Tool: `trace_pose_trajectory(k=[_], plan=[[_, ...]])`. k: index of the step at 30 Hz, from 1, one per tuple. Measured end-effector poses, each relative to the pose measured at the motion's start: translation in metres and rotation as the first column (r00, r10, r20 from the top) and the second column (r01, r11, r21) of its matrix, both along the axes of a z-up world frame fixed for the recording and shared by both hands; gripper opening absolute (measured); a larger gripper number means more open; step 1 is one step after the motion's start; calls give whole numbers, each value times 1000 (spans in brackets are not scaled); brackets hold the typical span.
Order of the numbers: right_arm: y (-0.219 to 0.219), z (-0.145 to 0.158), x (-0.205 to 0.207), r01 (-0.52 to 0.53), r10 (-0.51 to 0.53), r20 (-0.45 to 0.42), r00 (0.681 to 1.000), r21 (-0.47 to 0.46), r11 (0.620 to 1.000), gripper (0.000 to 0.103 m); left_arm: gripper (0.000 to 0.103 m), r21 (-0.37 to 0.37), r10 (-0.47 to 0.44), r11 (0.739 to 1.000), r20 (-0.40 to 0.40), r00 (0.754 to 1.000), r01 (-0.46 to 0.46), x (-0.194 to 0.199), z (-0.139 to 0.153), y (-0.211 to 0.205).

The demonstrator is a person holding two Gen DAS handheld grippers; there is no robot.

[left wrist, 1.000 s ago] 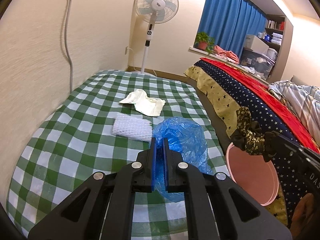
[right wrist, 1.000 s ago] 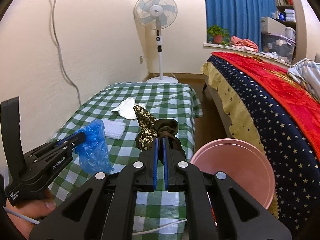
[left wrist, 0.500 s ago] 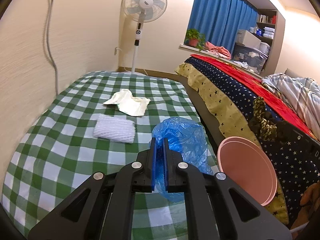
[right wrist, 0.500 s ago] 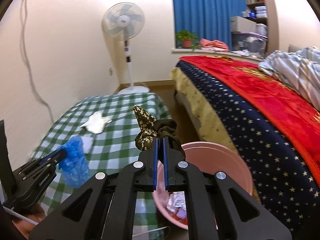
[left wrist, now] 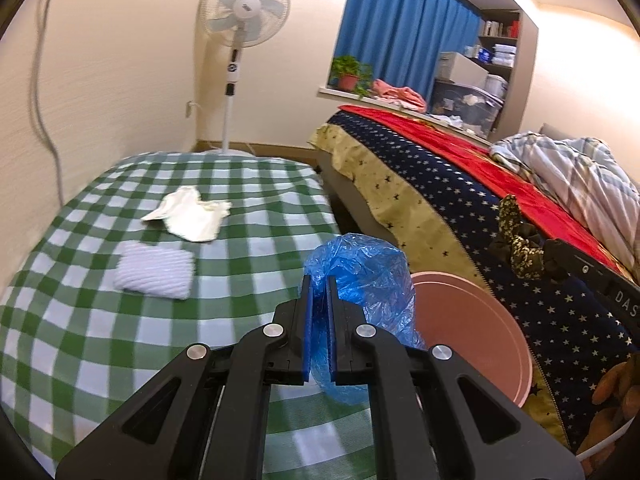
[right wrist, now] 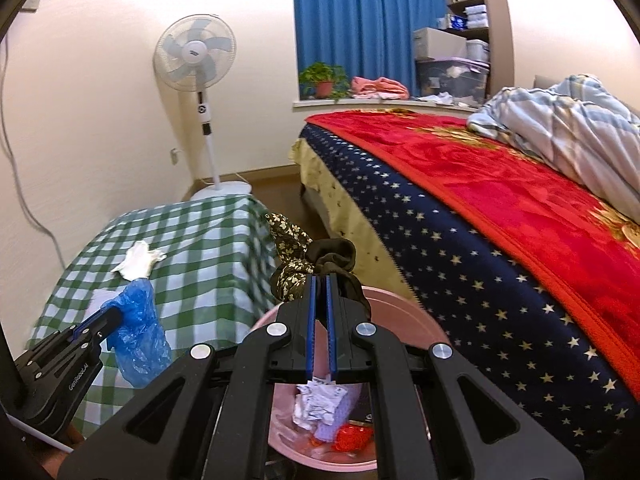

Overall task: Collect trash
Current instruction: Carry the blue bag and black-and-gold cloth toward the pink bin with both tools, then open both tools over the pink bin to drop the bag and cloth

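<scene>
While fingers [right wrist: 310, 328] pinch cloth [right wrist: 304, 260], bin rim [right wrist: 404, 308] lies below.

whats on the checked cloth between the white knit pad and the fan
In the left wrist view, a crumpled white tissue lies between the white knit pad and the fan.
</scene>
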State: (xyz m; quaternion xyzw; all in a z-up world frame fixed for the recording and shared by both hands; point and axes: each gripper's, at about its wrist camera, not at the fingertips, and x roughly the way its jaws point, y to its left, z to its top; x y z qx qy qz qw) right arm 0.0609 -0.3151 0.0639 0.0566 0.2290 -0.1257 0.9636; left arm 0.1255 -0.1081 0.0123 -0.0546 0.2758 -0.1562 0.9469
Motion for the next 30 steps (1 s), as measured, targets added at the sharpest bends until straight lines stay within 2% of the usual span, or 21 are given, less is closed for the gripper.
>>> trace_pose_trajectory(k=[22,30], plan=[[-42,-15,-8,125,-125,-43,991,2,992,5,6,-32,-163,986,-29,986,163,12,-21,-71],[-48,-14,-9,133,-132,-40,990,14,991,5,6,-34,-194,981,-38,980,193,11,-23,-83]])
